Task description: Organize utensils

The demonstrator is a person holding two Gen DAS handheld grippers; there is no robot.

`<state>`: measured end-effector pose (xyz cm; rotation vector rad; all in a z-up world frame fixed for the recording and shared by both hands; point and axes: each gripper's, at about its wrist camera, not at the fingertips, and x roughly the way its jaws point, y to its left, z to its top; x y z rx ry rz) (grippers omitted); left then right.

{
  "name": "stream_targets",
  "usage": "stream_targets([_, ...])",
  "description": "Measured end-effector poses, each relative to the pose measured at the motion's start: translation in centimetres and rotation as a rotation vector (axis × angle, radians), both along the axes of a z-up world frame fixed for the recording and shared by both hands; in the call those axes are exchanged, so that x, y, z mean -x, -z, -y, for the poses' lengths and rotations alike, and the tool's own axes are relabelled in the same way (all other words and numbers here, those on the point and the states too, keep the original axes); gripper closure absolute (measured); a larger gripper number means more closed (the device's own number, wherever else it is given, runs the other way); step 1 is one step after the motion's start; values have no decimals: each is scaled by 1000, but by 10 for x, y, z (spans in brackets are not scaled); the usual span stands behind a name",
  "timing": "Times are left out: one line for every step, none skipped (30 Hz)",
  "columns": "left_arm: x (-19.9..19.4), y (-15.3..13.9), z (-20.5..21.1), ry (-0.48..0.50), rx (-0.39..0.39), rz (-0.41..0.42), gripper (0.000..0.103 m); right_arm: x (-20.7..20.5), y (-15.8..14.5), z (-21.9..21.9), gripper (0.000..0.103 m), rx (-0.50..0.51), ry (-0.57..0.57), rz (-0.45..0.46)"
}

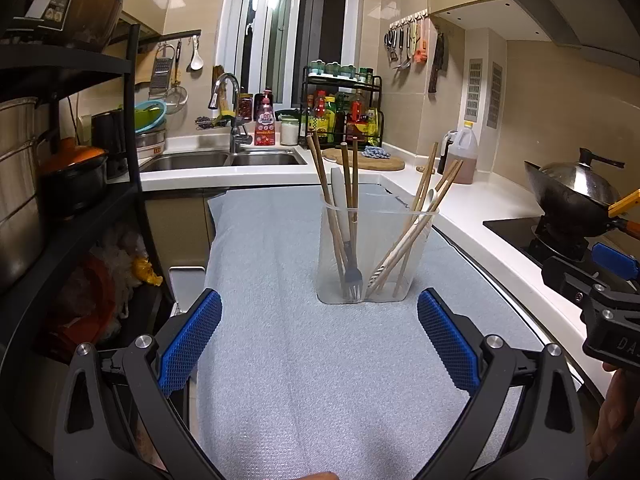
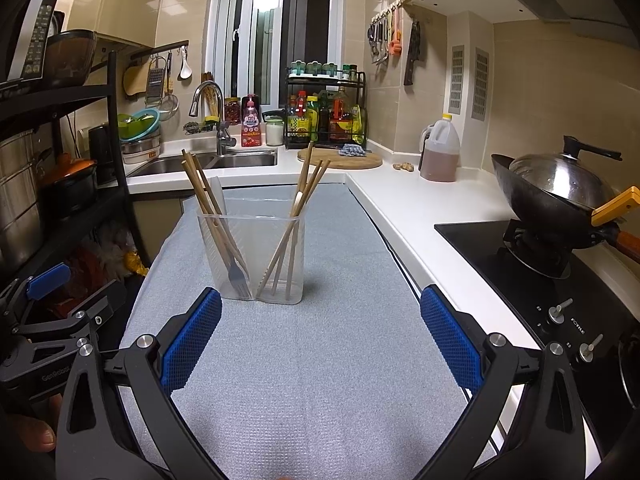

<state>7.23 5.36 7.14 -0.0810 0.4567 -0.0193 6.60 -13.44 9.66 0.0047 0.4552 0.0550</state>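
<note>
A clear plastic two-part utensil holder stands on a grey-blue mat. Its left part holds a metal fork, wooden chopsticks and a white utensil. Its right part holds more chopsticks and a white spoon. My left gripper hovers open over the mat, short of the holder, with nothing between its blue pads. My right gripper is open likewise, and shows at the right edge of the left wrist view.
A white counter runs along the mat's right side, with a wok on a black hob. A sink lies behind. A black shelf rack with pots stands at the left. An oil jug and a cutting board sit at the back.
</note>
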Motion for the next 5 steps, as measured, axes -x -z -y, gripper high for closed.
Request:
stream_targets([1, 1, -2, 1, 1, 0, 8, 0, 0, 0, 5, 0, -1, 0])
stream_targets([0, 1, -1, 0, 1, 0, 8, 0, 0, 0, 5, 1, -1, -1])
stream_targets([0, 1, -1, 0, -1, 0, 8, 0, 0, 0, 5, 0, 1, -1])
stream_targets([0, 1, -2, 1, -1, 0, 8, -1, 0, 0, 5, -1, 1, -2])
stream_targets([0, 1, -2, 1, 0, 0, 8, -1, -1, -1, 5, -1, 1, -3])
